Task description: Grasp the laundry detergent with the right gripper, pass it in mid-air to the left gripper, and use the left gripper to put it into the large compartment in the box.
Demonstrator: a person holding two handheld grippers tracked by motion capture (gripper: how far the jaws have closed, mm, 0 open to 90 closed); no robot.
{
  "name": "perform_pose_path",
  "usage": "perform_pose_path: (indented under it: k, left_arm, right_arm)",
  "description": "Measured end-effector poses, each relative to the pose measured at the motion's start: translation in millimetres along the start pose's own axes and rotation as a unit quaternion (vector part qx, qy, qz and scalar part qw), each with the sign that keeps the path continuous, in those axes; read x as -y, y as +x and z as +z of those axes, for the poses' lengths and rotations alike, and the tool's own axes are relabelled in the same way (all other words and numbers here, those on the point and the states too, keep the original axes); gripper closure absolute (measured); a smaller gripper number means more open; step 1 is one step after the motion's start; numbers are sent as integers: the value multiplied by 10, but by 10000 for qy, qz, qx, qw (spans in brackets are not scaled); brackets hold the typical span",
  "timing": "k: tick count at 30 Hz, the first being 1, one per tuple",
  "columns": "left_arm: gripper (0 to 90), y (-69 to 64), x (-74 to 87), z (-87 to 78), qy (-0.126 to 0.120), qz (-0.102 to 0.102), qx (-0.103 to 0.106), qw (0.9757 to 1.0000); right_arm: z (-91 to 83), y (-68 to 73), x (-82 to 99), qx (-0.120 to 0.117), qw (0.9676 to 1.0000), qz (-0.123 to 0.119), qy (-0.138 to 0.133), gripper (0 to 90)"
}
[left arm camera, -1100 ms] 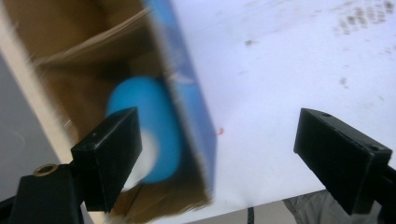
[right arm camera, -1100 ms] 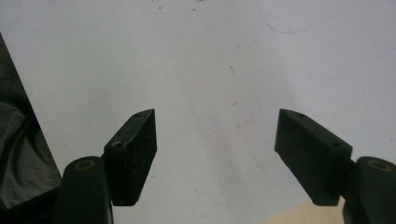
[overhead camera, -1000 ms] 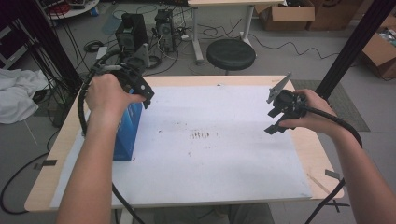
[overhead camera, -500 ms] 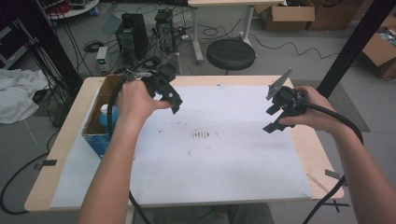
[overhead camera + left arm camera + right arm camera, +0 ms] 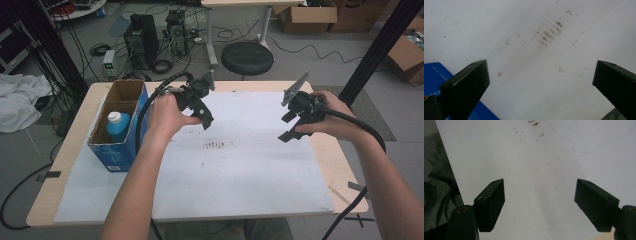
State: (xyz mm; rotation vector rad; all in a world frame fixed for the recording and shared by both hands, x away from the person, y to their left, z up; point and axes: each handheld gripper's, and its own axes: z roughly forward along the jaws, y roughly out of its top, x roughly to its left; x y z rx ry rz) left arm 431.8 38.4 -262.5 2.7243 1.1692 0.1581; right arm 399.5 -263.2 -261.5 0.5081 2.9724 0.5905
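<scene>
The open-topped blue cardboard box (image 5: pixel 117 131) is seen standing upright at the far left of the white paper sheet (image 5: pixel 240 170) that covers the wooden table (image 5: pixel 345 165). One second earlier it lay under the left hand, tipped with its blue side uppermost; half a second earlier it had been set upright. The box is divided into two compartments. A blue plastic bottle with a white cap (image 5: pixel 116 125) is held in the nearer compartment; the farther compartment appears empty, though its floor is not fully shown.

The left gripper (image 5: pixel 206 107) has been withdrawn from the box and moved right, toward the middle of the table, where it is raised above the sheet. Its jaws are spread wide with nothing between them, as is confirmed in the left gripper view, where a corner of the box (image 5: pixel 436 75) is seen at the lower left and a patch of brown stains (image 5: pixel 549 33) ahead on the sheet.

The right gripper (image 5: pixel 290 122) is held above the right part of the sheet, well apart from the box, and is placed much as it was in both earlier pictures. Its jaws are likewise spread and empty in the right gripper view.

From this it is judged that the righting and release of the box are complete. The box stands free, and neither tool is engaged with it.
</scene>
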Motion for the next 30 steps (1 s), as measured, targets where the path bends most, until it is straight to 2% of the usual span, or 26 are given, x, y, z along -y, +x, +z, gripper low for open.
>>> perform_pose_path:
  k: [5,11,20,30]
  left_arm:
    - [15,-43,-40,5,-55,167,99,9998]
    - [16,-59,-43,27,-25,264,87,9996]
    - [13,-82,-34,35,69,344,104,9993]
    - [2,-119,-30,28,42,385,124,9992]
  right_arm:
    - [-19,-7,-15,9,10000,-3,-26,246]
    - [-7,-18,-19,27,10000,-1,-2,245]
    - [4,-1,-32,9,10000,-10,1,245]
    - [-9,21,-18,29,10000,-3,-8,245]
